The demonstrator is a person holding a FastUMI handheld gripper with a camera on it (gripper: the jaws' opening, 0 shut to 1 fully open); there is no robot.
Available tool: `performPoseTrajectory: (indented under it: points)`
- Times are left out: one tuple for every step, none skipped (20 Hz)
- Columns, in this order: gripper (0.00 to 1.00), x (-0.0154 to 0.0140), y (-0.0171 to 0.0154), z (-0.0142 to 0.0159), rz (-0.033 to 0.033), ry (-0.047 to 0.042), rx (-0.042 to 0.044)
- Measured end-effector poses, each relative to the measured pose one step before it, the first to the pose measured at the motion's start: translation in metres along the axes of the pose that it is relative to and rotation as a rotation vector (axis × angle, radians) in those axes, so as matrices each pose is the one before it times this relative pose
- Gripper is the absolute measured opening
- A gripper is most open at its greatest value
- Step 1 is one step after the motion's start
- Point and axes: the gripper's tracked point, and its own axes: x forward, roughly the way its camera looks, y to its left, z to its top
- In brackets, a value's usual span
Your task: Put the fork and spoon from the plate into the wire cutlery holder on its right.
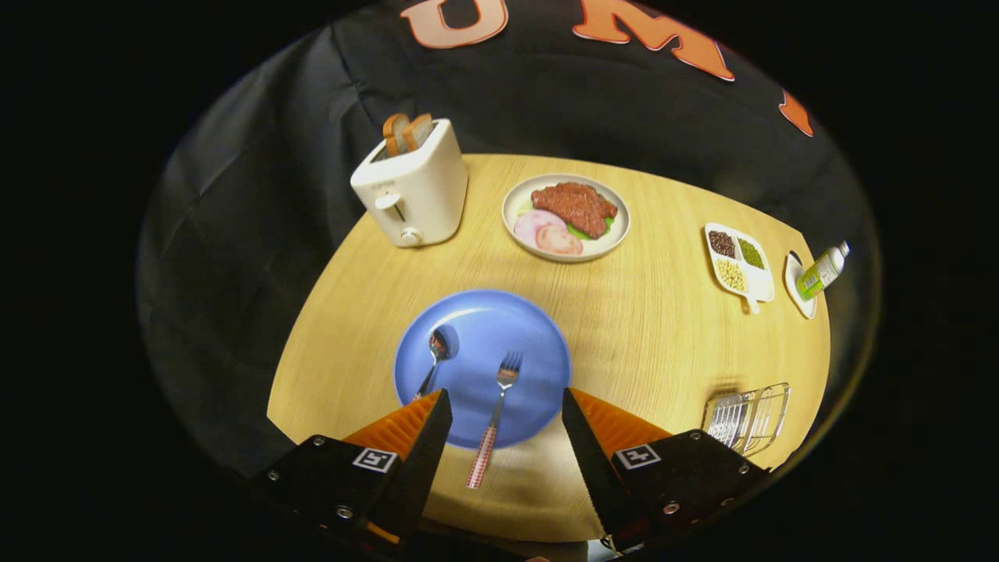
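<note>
A blue plate (499, 328) lies on the round wooden table just ahead of my fingers. A fork (494, 417) with a red-and-white checked handle rests across the plate's near rim, its tines up on the plate and its handle reaching back between my fingers. A spoon (434, 361) lies on the plate's left side, its handle running down behind my left finger. The wire cutlery holder (748, 418) stands to the right of the plate, beyond my right finger. My gripper (505, 400) hovers open above the plate's near edge, the fork between its fingers and untouched.
A white toaster (410, 191) holding toast stands at the far left. A plate of meat (566, 216) sits at the back centre. A divided dish of beans (739, 261) and a small bottle (822, 270) on a saucer are at the right edge.
</note>
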Motion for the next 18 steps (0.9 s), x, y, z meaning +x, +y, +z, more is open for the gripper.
performPoseTrajectory:
  points:
    - [0.85, 0.00501, 0.00415, -0.00897, 0.00286, 0.03917, -0.01122]
    - [0.81, 0.00715, 0.00434, -0.01087, -0.00169, 0.03952, -0.00317]
    - [0.79, 0.00574, 0.00401, -0.00697, 0.00053, 0.02703, -0.0032]
    - [0.76, 0.00417, 0.00284, -0.00415, -0.00425, 0.02221, -0.00614]
    - [0.74, 0.00329, 0.0013, -0.00278, -0.00627, 0.01592, -0.00757]
    - [0.69, 0.00431, 0.00153, -0.00356, -0.00556, 0.01425, -0.00672]
    - [0.67, 0.00319, 0.00111, -0.00285, -0.00599, 0.01645, -0.00162]
    - [0.63, 0.00381, 0.00154, -0.00428, -0.00617, 0.01994, 0.00263]
    - [0.6, 0.00366, 0.00336, -0.00295, 0.00534, 0.01692, 0.00313]
    - [0.57, 0.00519, 0.00321, -0.00325, 0.00576, 0.0159, 0.00406]
    - [0.54, 0.00528, 0.00013, -0.00339, -0.00746, 0.01706, 0.00488]
    - [0.5, 0.00237, -0.00019, -0.00318, -0.00845, 0.01536, 0.00331]
    - [0.47, 0.00266, -0.00083, -0.00116, -0.00994, 0.00875, 0.00348]
    - [0.43, 0.00304, -0.00055, -0.00195, -0.00823, 0.01034, 0.00108]
    - [0.41, 0.0029, -0.00075, -0.00242, -0.00946, 0.01583, 0.00204]
    - [0.39, 0.00338, 0.00029, -0.00232, -0.0043, 0.01553, 0.00529]
    - [0.39, 0.00355, -0.00095, -0.00146, -0.00796, 0.01756, 0.00359]
    - [0.38, -0.00147, 0.0009, -0.0016, -0.00674, 0.01365, 0.00262]
